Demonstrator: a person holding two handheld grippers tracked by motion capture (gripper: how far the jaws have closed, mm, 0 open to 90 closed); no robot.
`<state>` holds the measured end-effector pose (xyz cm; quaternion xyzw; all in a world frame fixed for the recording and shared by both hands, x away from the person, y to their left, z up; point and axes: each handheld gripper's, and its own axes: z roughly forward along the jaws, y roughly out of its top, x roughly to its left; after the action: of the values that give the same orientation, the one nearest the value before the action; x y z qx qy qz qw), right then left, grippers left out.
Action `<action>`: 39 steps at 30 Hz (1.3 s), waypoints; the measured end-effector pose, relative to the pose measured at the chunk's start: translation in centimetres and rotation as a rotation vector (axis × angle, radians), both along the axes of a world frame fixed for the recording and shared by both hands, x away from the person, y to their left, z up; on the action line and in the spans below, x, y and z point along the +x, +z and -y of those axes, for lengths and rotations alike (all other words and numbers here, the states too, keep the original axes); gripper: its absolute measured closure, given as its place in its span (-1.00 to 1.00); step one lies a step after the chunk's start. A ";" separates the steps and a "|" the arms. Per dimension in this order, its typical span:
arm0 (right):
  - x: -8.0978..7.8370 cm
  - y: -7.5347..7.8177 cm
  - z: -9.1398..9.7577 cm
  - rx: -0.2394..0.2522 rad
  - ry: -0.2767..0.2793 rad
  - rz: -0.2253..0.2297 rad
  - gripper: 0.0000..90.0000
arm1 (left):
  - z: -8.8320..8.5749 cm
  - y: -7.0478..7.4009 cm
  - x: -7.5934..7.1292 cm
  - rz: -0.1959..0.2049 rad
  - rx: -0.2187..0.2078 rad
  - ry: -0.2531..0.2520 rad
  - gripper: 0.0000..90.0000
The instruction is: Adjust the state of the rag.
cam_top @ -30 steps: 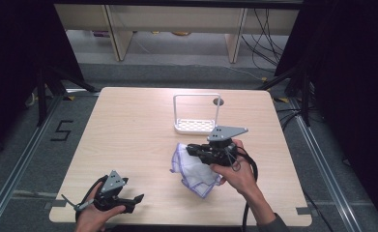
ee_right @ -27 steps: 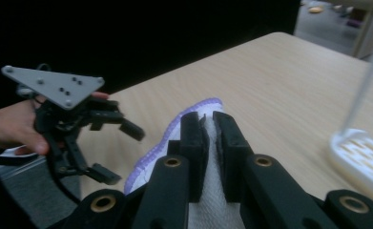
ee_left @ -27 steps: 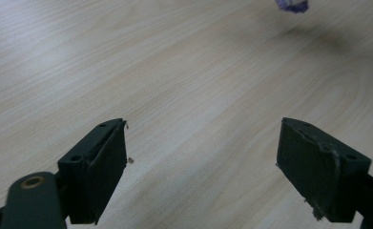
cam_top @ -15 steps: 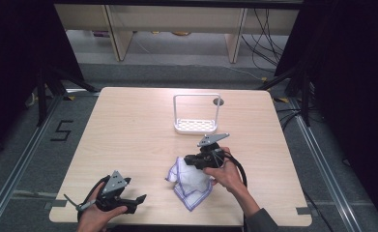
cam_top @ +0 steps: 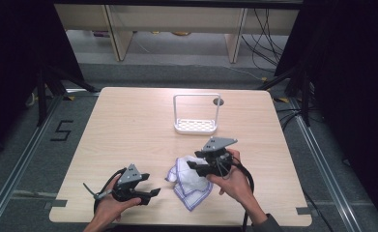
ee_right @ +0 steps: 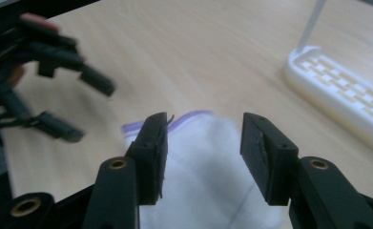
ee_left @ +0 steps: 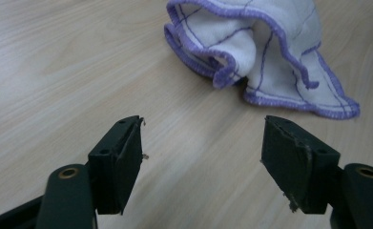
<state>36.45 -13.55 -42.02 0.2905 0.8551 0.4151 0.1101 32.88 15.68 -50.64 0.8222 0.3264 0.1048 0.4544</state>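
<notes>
A pale wood-grain table with rounded corners (cam_top: 128,125) stands on a grey floor, dark curtains to either side, light wooden furniture legs and loose black cables beyond its far edge; a "5" is taped on the floor at the left. Toward the far side of the tabletop sits a white plastic rack with a slotted base and a thin wire hoop (cam_top: 196,121). The white cloth with purple stitched edging and thin purple grid lines (cam_top: 189,181) lies crumpled on the table near the front, its hem curling into soft rolls and one flat corner spread toward the person. The right gripper (cam_top: 198,166), held in the person's right hand, hangs directly over the cloth's far part; in the right gripper view the cloth (ee_right: 208,167) fills the gap beneath the two black pads (ee_right: 265,157), which stand about half apart and press on nothing, having just been opening. The left gripper (cam_top: 150,194), held in the left hand, lies low just beside the cloth's near-left edge, pointing at it; in the left gripper view the cloth (ee_left: 265,52) sits ahead of and beyond the fingertips (ee_left: 122,162), not between them. Those jaws stand wide with only bare table between them, though they have just been closing a little.
</notes>
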 end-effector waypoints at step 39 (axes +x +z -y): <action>-3.3 -7.5 -3.3 -0.183 0.005 -0.003 0.82 | 3.1 1.0 3.2 0.080 0.030 -0.134 0.85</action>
<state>33.15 -10.23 -49.52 0.2777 0.8903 0.3351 0.1341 36.05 12.60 -49.61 0.8442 0.2506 0.1116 0.4605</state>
